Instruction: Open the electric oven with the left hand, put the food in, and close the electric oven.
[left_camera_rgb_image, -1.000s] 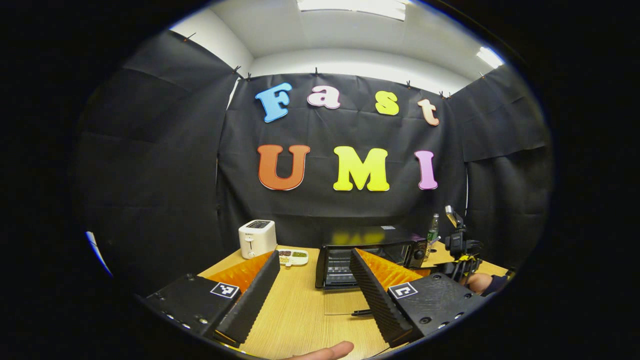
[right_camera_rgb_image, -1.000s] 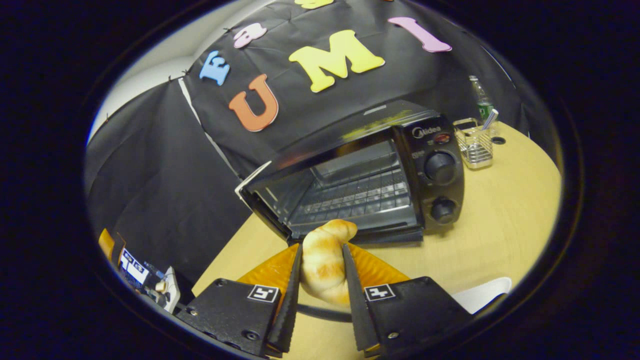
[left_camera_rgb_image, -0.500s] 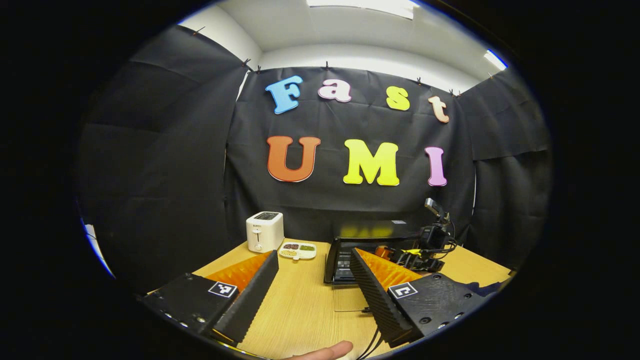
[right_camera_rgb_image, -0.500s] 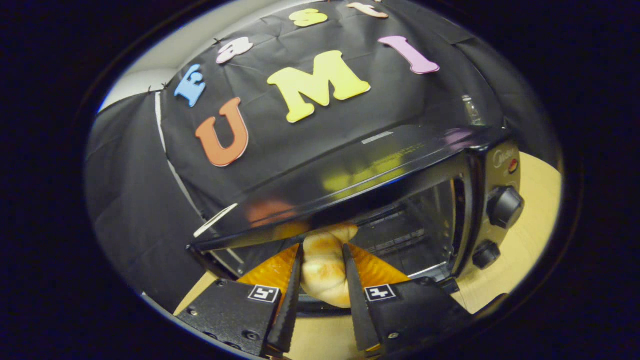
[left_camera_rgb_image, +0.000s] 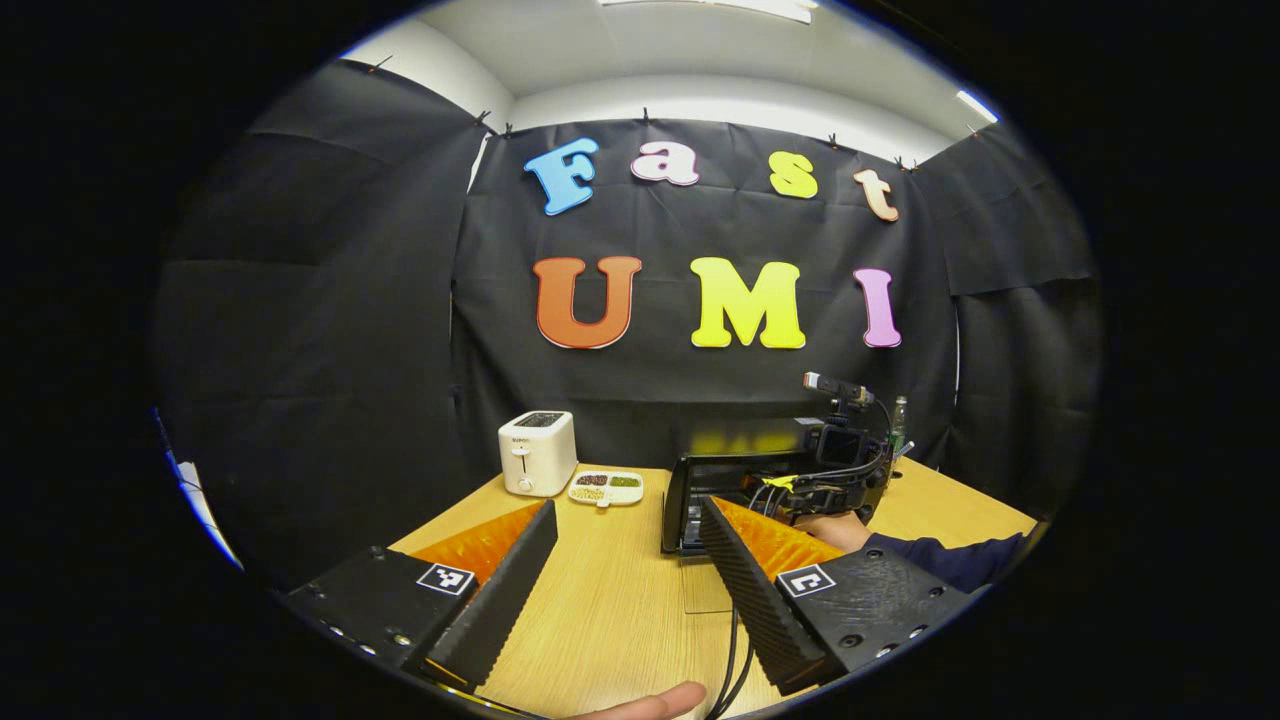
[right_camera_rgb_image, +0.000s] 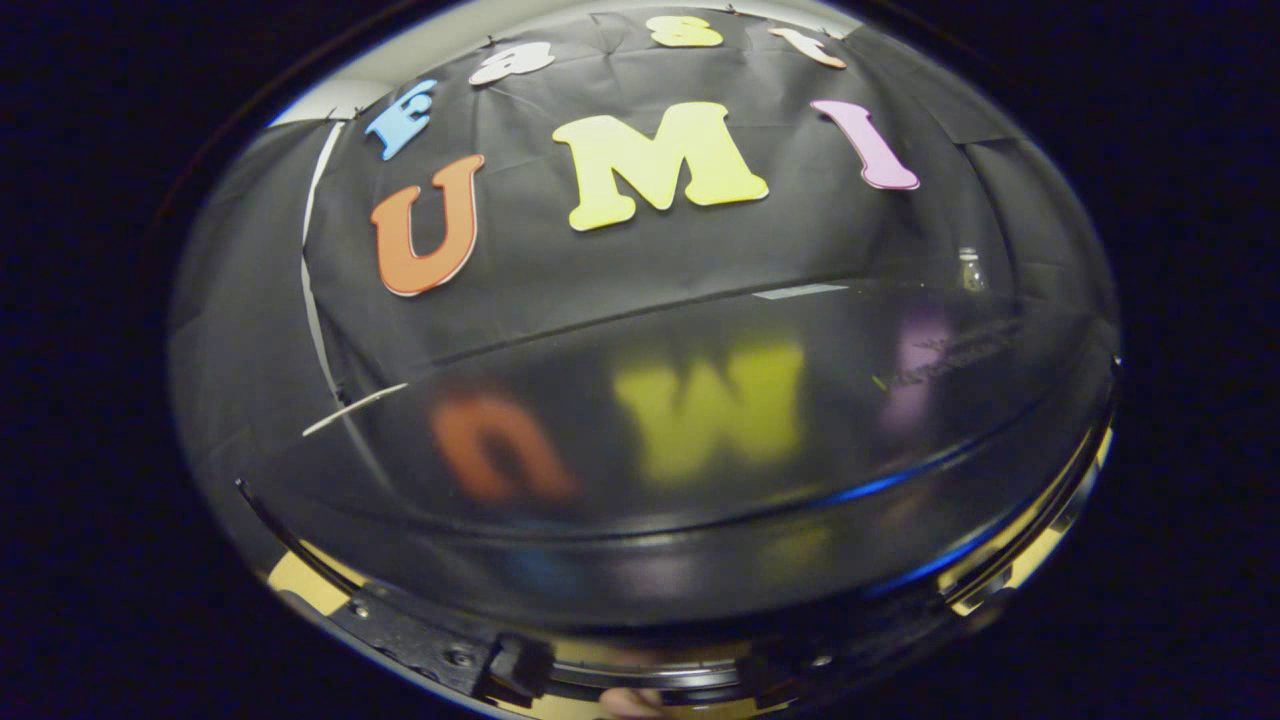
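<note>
One item, the food, couldn't be made out; I judged it was inside the glossy black electric oven, between the right claw's fingers. Whether that claw was clamped couldn't be told. The oven's roof sat just above it, so lifting could have scraped the food off against the upper lip. The left claw hung well back with its fingers apart, above the pale wooden table, and the clear glass door lay dropped open ahead.

Oven glossy black; toaster white; table pale wood grain; sleeve navy.
</note>
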